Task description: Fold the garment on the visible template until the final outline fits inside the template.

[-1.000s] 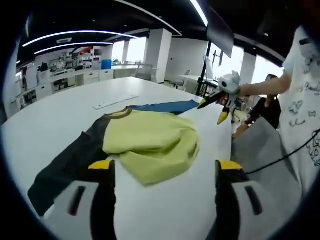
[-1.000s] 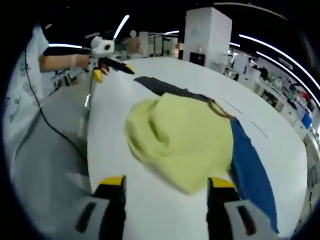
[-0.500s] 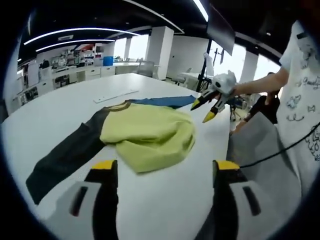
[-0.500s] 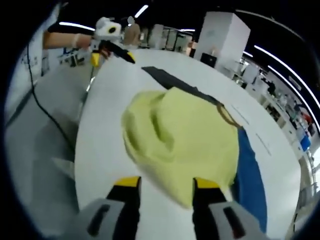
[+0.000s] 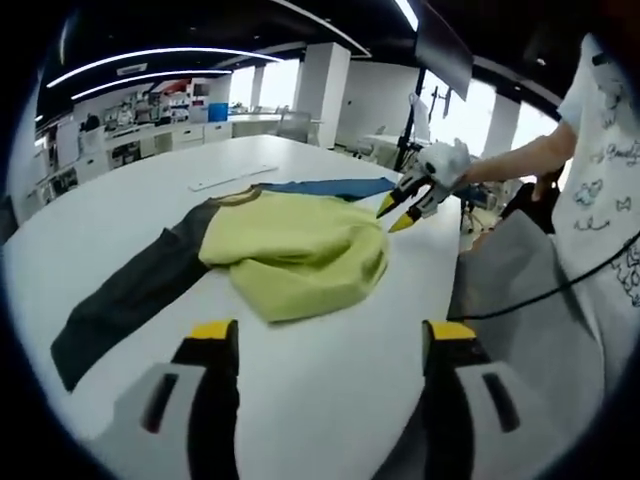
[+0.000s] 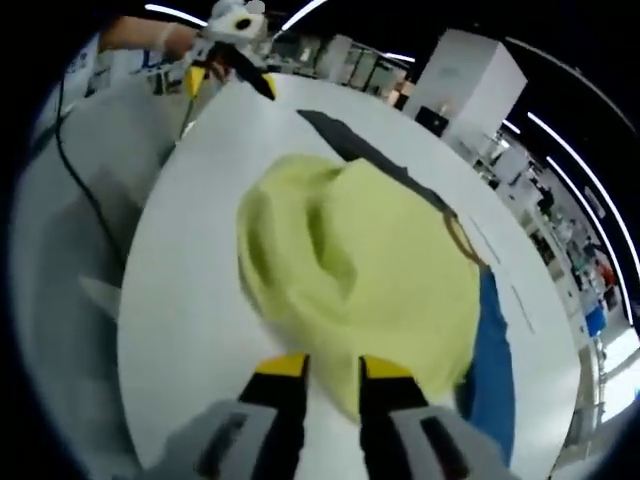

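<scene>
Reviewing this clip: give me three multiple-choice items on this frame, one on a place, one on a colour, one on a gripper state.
1. Where does the garment lie?
A. On the white table
B. On the floor
C. Draped over a chair

2. What colour is the sleeve beside the garment's yellow-green body in the right gripper view?
A. Red
B. Blue
C. White

3. How do the left gripper's jaws stand?
A. Clamped on the cloth
B. Shut on nothing
C. Wide apart, holding nothing

Answers:
1 A: the garment is spread on the white table.
2 B: a blue sleeve runs along that side; the other sleeve is dark.
3 C: bare table shows between its yellow tips, short of the cloth.
</scene>
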Motion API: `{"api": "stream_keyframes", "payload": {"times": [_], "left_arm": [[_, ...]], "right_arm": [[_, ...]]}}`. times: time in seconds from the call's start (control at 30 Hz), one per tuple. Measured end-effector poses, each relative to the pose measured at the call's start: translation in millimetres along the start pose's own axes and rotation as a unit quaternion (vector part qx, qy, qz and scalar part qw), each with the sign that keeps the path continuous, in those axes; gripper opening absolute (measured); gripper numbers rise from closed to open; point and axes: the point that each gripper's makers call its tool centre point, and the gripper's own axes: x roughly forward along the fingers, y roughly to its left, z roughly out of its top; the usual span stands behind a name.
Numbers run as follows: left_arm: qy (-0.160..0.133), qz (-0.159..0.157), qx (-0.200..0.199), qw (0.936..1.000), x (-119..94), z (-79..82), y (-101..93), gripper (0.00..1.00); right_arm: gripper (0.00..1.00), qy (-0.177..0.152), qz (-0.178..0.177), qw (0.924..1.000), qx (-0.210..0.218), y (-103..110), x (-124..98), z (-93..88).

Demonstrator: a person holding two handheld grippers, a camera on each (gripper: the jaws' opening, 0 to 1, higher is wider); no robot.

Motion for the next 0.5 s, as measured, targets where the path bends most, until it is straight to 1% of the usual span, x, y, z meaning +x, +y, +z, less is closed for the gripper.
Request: {"api": "stream_keyframes", "payload": {"times": [0.07, 0.1, 0.13, 0.17, 0.2, 0.27, 0.3, 0.33, 0.37, 0.43, 0.47, 0.5], "left_arm": [[0.001, 0.002, -0.002, 1.0000, -2, -1.0, 2.0, 0.72], [0.001, 0.003, -0.002, 1.0000, -2, -1.3, 2.5, 0.72], [0.001, 0.003, -0.003, 1.0000, -3, -2.3, 4.5, 0.72], [0.001, 0.004, -0.003, 1.0000, -3, -2.8, 5.4, 0.72], [0.002, 0.005, -0.003, 1.0000, -3, -3.4, 6.4, 0.72], [0.000, 0.005, -0.006, 1.0000, -3, -3.6, 7.5, 0.72], [-0.001, 0.005, -0.007, 1.0000, -3, -3.9, 7.8, 0.72], [-0.001, 0.005, -0.007, 1.0000, -2, -3.8, 6.8, 0.71], [-0.001, 0.004, -0.007, 1.0000, -1, -3.7, 5.7, 0.71], [-0.002, 0.002, -0.009, 1.0000, 1, -3.9, 3.8, 0.72], [-0.004, 0.001, -0.010, 0.9999, 2, -3.7, 2.5, 0.72], [-0.004, 0.001, -0.011, 0.9999, 2, -3.8, 1.9, 0.72]], "right_arm": [[0.06, 0.002, -0.002, 1.0000, -0.002, -1, 1, -0.4], [0.00, 0.002, 0.000, 1.0000, -0.001, -2, 1, -0.2], [0.00, 0.007, 0.002, 0.9999, 0.011, -2, 0, -1.7], [0.00, -0.001, 0.001, 0.9999, 0.010, -5, 1, 1.5], [0.00, -0.002, 0.000, 0.9998, 0.019, -6, 0, 1.4], [0.00, -0.010, 0.000, 0.9995, 0.029, -12, -5, 8.4], [0.00, -0.017, 0.001, 0.9995, 0.026, -16, -7, 13.0], [0.00, -0.021, 0.011, 0.9994, 0.024, -15, -8, 16.0], [0.00, -0.019, 0.040, 0.9988, 0.019, -7, -10, 17.6], [0.00, -0.005, 0.043, 0.9990, -0.012, -5, -10, 13.6], [0.07, -0.007, 0.044, 0.9987, -0.026, -3, -9, 12.9], [0.20, -0.006, 0.044, 0.9988, -0.021, 1, -8, 12.0]]}}
